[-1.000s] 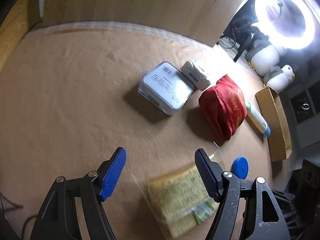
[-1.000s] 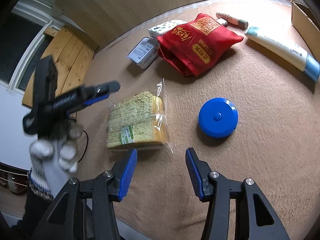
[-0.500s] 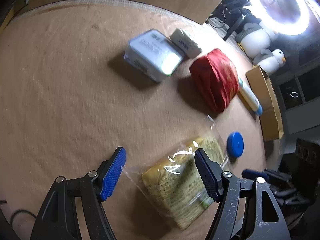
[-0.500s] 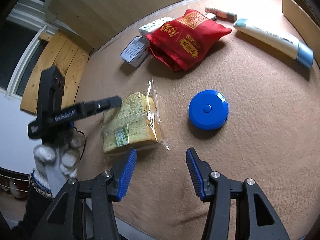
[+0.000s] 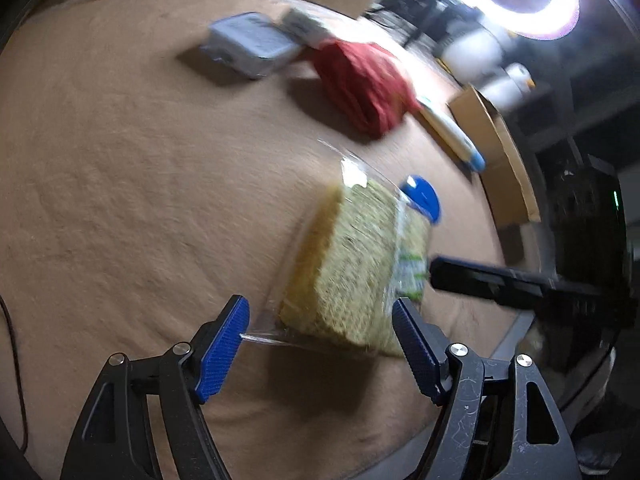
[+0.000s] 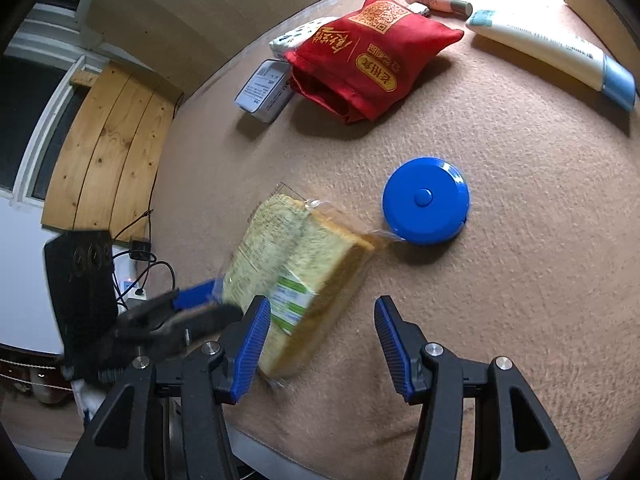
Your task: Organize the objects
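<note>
A clear-wrapped slice of bread (image 5: 360, 264) lies near the table's front edge, also in the right wrist view (image 6: 296, 264). My left gripper (image 5: 322, 344) is open, its blue pads on either side of the bread's near end. It shows from the side in the right wrist view (image 6: 192, 308). My right gripper (image 6: 320, 344) is open and empty just in front of the bread, which lies partly behind its left finger. A blue round tape measure (image 6: 426, 200) lies right of the bread.
A red pouch (image 6: 368, 56), a grey tin (image 6: 266, 92), a white packet (image 6: 300, 36), a white tube with a blue cap (image 6: 552, 52) and a pink stick (image 6: 436, 2) lie at the back. A cardboard box (image 5: 496, 140) stands at the table's right edge.
My left gripper has moved down and forward until its open jaws straddle the bread. The bread has turned and looks tilted up. My right gripper has come slightly closer.
</note>
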Motion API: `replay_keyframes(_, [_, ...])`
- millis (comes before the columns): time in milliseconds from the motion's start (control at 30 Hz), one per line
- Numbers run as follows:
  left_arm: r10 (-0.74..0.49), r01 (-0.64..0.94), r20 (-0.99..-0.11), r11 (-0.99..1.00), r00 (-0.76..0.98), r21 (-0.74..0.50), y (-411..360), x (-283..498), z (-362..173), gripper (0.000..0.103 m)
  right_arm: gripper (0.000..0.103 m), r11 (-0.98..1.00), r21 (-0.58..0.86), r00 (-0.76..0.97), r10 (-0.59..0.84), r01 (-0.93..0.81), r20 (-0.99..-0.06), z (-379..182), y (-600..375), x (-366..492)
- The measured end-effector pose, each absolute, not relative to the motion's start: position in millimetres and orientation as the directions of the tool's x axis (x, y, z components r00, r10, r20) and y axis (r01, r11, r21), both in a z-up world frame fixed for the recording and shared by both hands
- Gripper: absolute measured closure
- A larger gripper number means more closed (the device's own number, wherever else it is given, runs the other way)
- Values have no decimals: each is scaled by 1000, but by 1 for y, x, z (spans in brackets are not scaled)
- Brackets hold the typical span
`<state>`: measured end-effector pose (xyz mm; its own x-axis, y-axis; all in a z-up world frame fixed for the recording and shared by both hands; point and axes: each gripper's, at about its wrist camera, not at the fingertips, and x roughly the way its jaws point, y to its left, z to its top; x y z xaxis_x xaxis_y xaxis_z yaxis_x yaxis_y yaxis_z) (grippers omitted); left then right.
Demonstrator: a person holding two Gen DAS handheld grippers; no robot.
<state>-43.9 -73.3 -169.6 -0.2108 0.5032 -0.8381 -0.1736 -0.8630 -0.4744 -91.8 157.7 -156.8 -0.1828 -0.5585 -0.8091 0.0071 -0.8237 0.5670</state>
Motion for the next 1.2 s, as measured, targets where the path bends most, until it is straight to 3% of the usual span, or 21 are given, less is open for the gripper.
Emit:
replay_keyframes(167, [447, -256, -866, -885, -225, -390, -54, -38, -163, 16, 52, -818, 575, -153, -567, -13, -809, -164, 150, -93])
replay_keyframes(700, [399, -420, -891, -862, -215, -284, -48, -60, -139, 14, 51, -797, 597, -139, -583, -93, -800, -174, 154, -92])
replay_keyframes(967, [467, -478, -882, -792, -71, -381, -30, -86, -162, 13, 51, -791, 602, -147, -586, -112, -797, -175, 158, -95])
replay_keyframes(1200, [475, -503, -875, -781, -94, -371, -17, -76, -160, 16, 53, -793, 600, -153, -583, -106, -798, -173, 155, -96])
